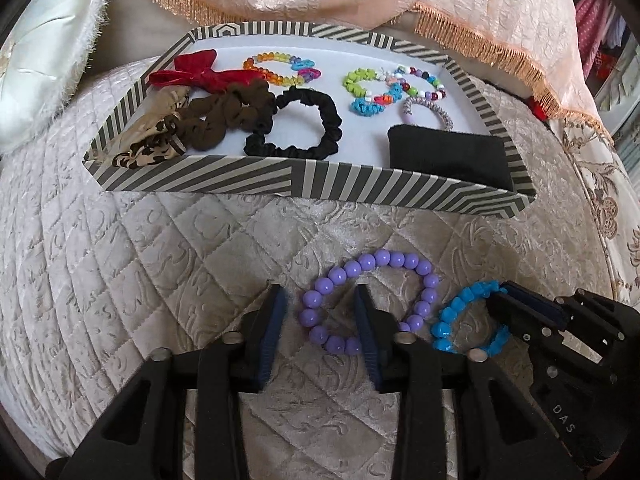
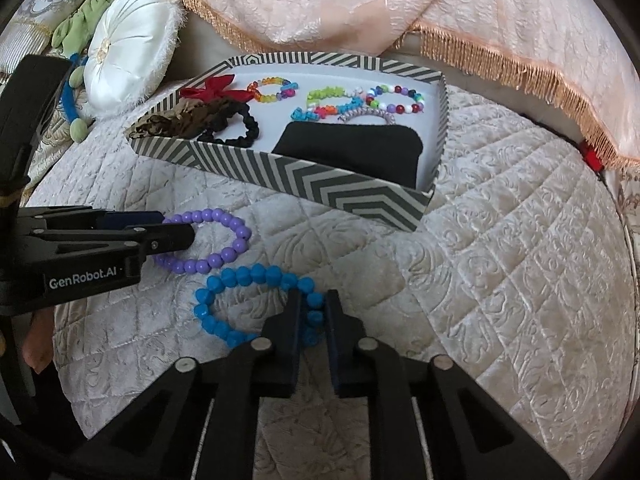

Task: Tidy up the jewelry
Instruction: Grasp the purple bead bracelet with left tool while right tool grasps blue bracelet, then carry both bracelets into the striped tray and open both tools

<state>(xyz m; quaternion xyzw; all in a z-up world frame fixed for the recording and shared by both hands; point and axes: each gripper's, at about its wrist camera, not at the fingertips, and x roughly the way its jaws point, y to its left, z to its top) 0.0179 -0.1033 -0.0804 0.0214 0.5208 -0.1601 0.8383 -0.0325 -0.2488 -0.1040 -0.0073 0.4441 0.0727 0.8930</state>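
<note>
right hand-held gripper (image 2: 311, 314) clamping blue bracelet (image 2: 248, 280) | left hand-held gripper (image 1: 320, 300) straddling purple bracelet (image 1: 372, 300), jaws apart | only right view showing green toy (image 2: 82, 12) | quilted bed (image 2: 500, 260) lying beneath

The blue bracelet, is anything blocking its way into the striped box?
Nothing visible blocks it. The blue bracelet lies on the quilt, pinched by the right gripper. Only bare quilt lies between it and the striped box, which is open on top. The black pouch fills the box's near corner, with free floor beside it.
</note>
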